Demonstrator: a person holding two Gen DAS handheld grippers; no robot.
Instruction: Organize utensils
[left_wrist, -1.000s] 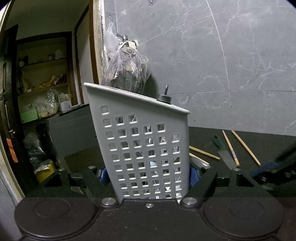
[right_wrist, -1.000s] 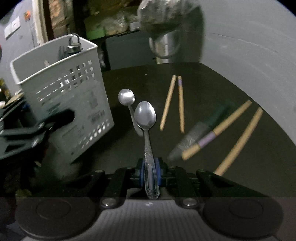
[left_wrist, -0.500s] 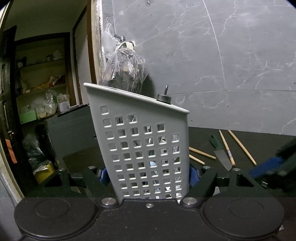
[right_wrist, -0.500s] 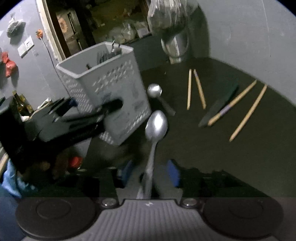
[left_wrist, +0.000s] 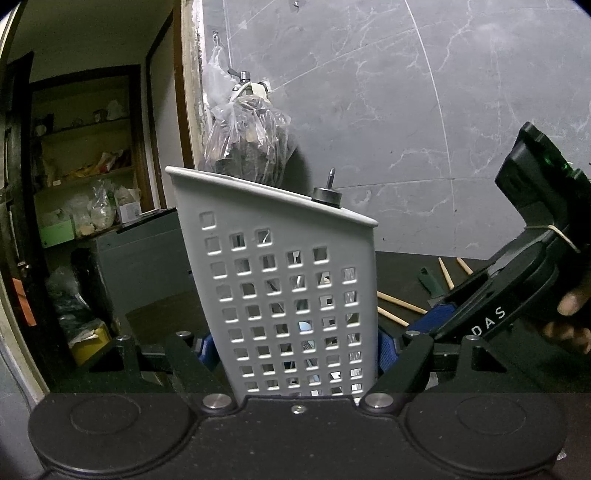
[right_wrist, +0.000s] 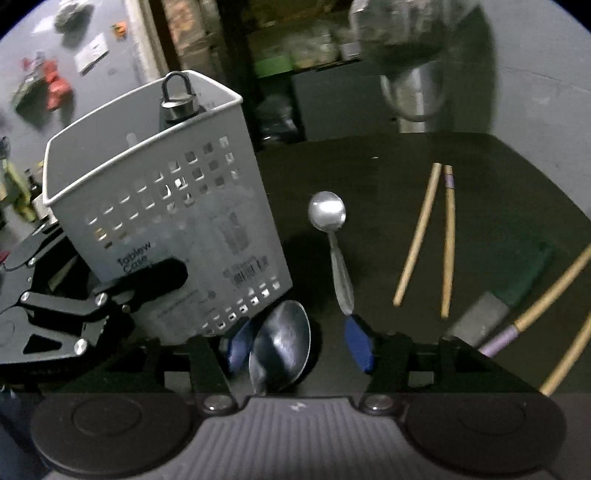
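A grey perforated utensil basket (left_wrist: 284, 295) stands tilted on the dark table, and my left gripper (left_wrist: 295, 347) is shut on its lower walls. In the right wrist view the basket (right_wrist: 159, 206) is at the left, with a padlock-like metal piece (right_wrist: 177, 99) sticking out of it. My right gripper (right_wrist: 299, 343) is open; a steel spoon (right_wrist: 280, 347) lies loose between its fingers, bowl up, near the left blue pad. A second spoon (right_wrist: 332, 240) lies on the table ahead. Wooden chopsticks (right_wrist: 428, 236) and a green-handled knife (right_wrist: 509, 291) lie to the right.
A steel jug under a plastic bag (right_wrist: 413, 74) stands at the back by the grey marble wall. A doorway with cluttered shelves (left_wrist: 85, 177) opens at the left. The right gripper's body (left_wrist: 517, 288) shows at the right of the left wrist view.
My right gripper has opened and let go of the spoon, which has slipped down between the fingers. It swung towards the basket and dropped lower. The left gripper still holds the basket.
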